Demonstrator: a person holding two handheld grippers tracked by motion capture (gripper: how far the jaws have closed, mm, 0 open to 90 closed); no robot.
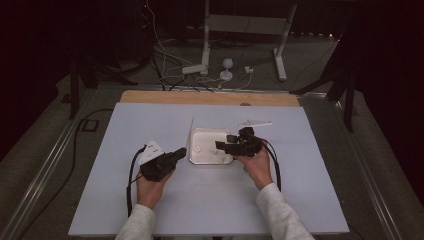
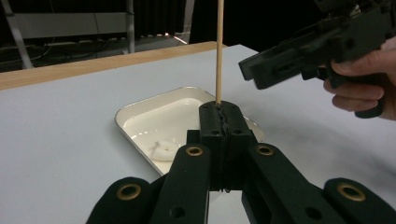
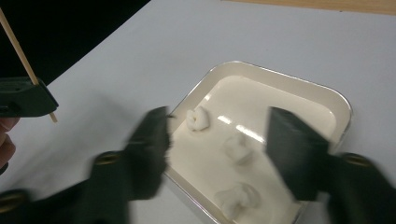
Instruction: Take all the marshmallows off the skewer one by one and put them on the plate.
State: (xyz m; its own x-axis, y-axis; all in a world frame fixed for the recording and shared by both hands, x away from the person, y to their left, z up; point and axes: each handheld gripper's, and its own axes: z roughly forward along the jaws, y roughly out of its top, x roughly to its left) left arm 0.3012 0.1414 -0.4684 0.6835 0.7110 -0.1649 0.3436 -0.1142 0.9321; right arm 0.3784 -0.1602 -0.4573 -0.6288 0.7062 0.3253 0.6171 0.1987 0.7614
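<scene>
Your left hand-held gripper (image 1: pixel 176 154) rested on the counter (image 1: pixel 100 165) just left of the tray (image 1: pixel 196 156), in your left hand (image 1: pixel 150 186). Its jaws were pressed together on the lower part of a thin wooden skewer (image 2: pixel 218 51). In the left gripper view the skewer stood upright out of the clamped jaws. In the high view it rose as a pale line beside the tray's left edge.

The shallow cream tray sat near the middle of the counter, between your two hands. Three small white lumps lay inside it. In the right gripper view one lump (image 3: pixel 198 118) lay toward the tray's left wall, a second (image 3: pixel 237 148) near the middle and a third (image 3: pixel 238 196) near the bottom of that view. None touched another.

Your right hand-held gripper (image 1: pixel 220 145) hung over the tray's right side, held in your right hand (image 1: pixel 257 165). Its jaws stood apart with nothing between the pads, and the right gripper view showed them blurred. They framed the middle lump from above, and whether they touched it could not be told.

A white strip (image 1: pixel 255 123) lay on the counter behind the tray.
</scene>
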